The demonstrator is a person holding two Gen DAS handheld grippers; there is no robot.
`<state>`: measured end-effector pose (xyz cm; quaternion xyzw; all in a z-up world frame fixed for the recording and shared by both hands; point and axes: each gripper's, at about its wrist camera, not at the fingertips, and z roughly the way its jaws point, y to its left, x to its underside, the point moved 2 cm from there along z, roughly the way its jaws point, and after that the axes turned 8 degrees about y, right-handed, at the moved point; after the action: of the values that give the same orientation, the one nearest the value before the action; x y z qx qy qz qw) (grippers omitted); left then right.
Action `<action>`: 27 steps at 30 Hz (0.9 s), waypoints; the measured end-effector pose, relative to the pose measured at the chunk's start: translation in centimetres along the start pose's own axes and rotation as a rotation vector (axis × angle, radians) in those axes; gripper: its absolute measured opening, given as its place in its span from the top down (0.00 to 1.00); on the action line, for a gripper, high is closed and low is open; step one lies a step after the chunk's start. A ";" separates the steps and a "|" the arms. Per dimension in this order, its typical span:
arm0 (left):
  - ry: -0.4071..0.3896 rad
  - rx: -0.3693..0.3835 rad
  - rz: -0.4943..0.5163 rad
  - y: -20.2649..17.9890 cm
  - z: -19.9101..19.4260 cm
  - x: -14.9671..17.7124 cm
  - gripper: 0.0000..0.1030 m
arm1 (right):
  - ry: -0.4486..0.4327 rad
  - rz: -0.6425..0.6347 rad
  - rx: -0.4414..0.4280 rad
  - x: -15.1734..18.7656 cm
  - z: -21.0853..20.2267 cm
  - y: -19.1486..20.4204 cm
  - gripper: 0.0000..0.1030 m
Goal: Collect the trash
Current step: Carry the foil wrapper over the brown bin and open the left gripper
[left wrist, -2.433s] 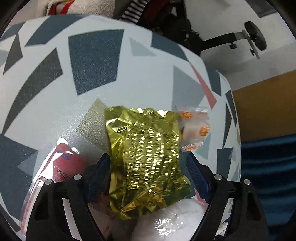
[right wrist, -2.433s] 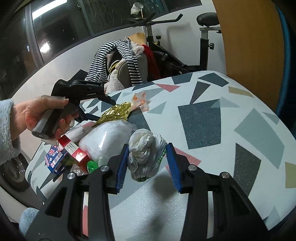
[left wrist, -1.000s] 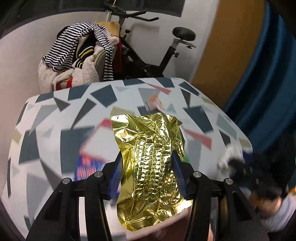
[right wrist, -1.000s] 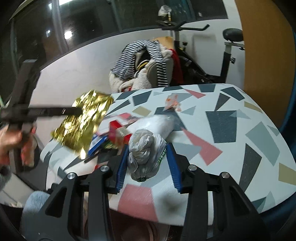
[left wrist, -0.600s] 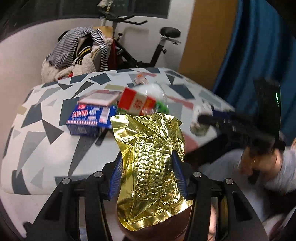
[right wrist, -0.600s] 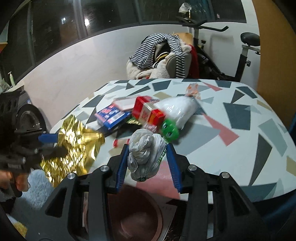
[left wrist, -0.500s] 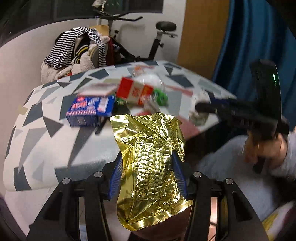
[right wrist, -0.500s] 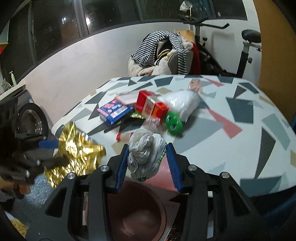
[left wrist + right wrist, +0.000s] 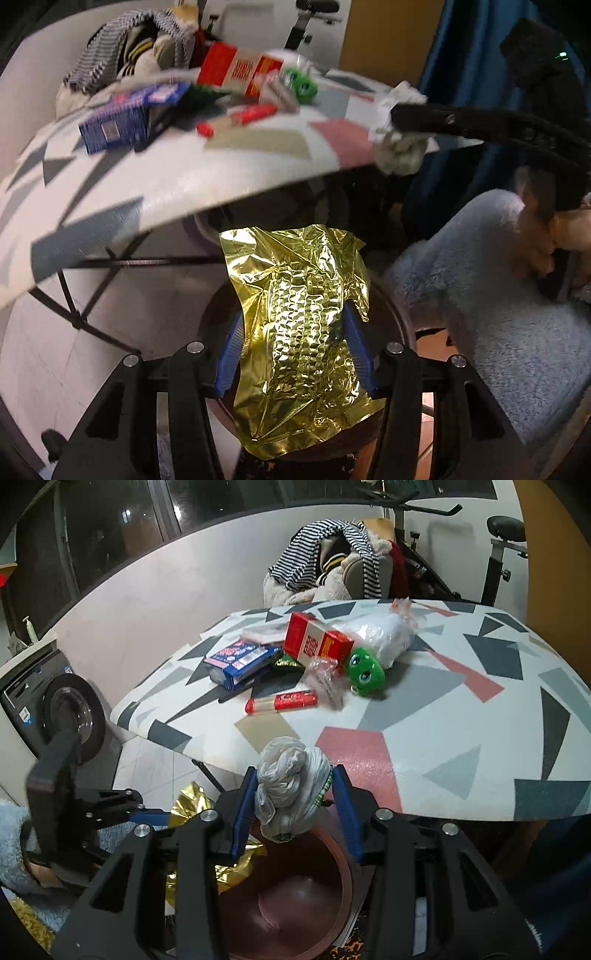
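Jaws of the left gripper point(image 9: 295, 349) clamp a gold foil wrapper point(image 9: 299, 332); right gripper point(image 9: 295, 808) jaws clamp a knotted white bag point(image 9: 291, 794), both above the brown bin point(image 9: 343, 882) at the desk's point(image 9: 461, 720) six o'clock edge.

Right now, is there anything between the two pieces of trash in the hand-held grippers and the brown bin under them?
Nothing visible. The crumpled gold foil wrapper in the left hand-held gripper hangs over the round brown bin. The knotted white plastic bag in the right hand-held gripper hangs above its open mouth, off the patterned table edge.
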<state>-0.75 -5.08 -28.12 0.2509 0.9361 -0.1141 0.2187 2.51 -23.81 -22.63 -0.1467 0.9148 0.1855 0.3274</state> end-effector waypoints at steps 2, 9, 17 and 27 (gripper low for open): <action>0.011 0.003 -0.017 0.2 0.5 0.0 0.51 | 0.011 -0.007 -0.001 0.1 0.3 0.2 0.58; 0.068 0.004 -0.069 1.4 2.3 0.1 0.49 | 0.043 -0.033 -0.003 0.3 1.2 0.9 0.58; 0.072 0.029 -0.060 0.8 2.4 0.3 0.31 | 0.066 -0.058 0.004 0.4 1.9 1.4 0.58; -0.116 -0.071 -0.165 2.6 -2.2 -0.3 0.10 | 0.096 -0.072 0.010 0.7 2.7 1.8 0.58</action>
<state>0.09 -2.34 -26.31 0.1578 0.9428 -0.1128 0.2712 2.80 -21.14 -24.61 -0.1866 0.9246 0.1618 0.2901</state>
